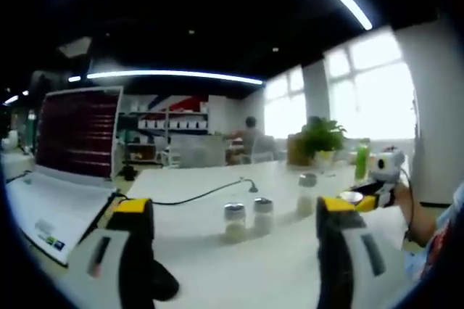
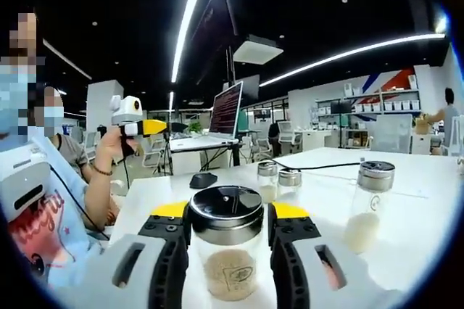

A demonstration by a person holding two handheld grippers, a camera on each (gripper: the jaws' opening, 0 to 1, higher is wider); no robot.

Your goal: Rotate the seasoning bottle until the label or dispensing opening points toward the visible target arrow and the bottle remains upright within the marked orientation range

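1. Looking along the left gripper point(image 1: 235, 211), its two yellow-tipped jaws stand wide apart with nothing between them, so this claw is released and idle, held back from the work.
2. Ahead of it on the white table point(image 1: 210, 251), two small jars point(image 1: 246, 220) stand upright and just beside each other, with a third jar point(image 1: 307, 194) farther off toward the right. A black cable point(image 1: 203, 194) trails across the tabletop behind them, and an open laptop point(image 1: 72, 142) sits near the table's left edge.
3. At the right of the left gripper view, the right gripper point(image 1: 370, 196) is seen from the side, its state hard to read from there. Bare tabletop lies between the jars and the near edge, giving free room on this side.
4. In the right gripper view, the right gripper point(image 2: 228, 251) has its jaws pressed against both sides of the seasoning bottle point(image 2: 226, 251), just under its dark metal lid: clenched on it, upright, which suits a twist about its own axis. A small printed mark shows on the glass facing the camera.
5. Beyond it, the two small jars point(image 2: 279, 182) and a taller shaker point(image 2: 368, 207) stand well apart from the held bottle, so turning should not knock them. I cannot see any target arrow on the table.
6. A black mouse point(image 2: 203, 179) lies near the far left edge.
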